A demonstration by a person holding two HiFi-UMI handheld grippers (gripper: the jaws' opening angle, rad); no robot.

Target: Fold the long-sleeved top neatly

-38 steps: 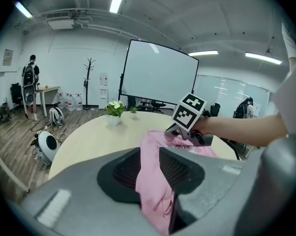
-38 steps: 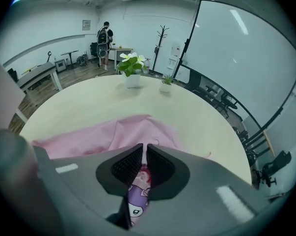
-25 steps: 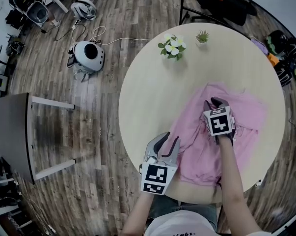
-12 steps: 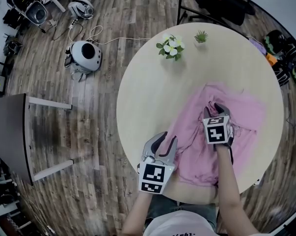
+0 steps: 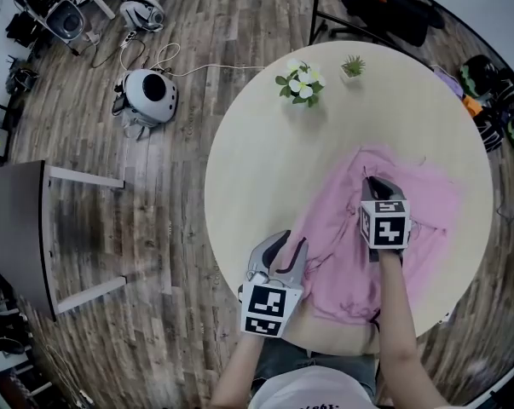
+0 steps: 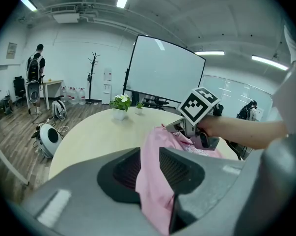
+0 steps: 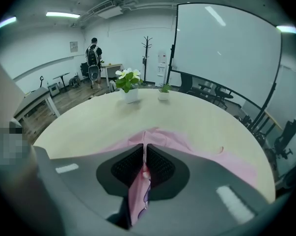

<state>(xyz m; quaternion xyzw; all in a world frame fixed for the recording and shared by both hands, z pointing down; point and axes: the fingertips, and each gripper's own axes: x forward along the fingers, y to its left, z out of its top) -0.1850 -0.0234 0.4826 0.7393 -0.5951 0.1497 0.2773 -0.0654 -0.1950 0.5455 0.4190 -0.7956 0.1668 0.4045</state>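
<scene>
PINK TOP HELD AT TWO POINTS: One pink long-sleeved top [image 5: 342,267] lies rumpled on the lower right part of a round, pale wooden bench [image 5: 257,169], held by a person's two hand-held tools. The left tool [image 5: 292,244], at the lower centre of the head view by the bench's near rim, is clamped on the garment's lower-left edge, with cloth bunched between its jaws. The right tool [image 5: 373,182], higher and to the right over the middle of the top, has just been closing. It now pinches a thin ridge of pink fabric with a striped trim between jaws that are nearly together. The bulk of the cloth lies up and to the right of the left tool, its longer run slanting from lower left to upper right. The right tool is nearer the far edge, and the next fold likely turns on that. Well apart, near the bench's upper edge, stand two pot plants: a white-flowered plant [image 5: 299,82] and a small green plant [image 5: 352,65].
</scene>
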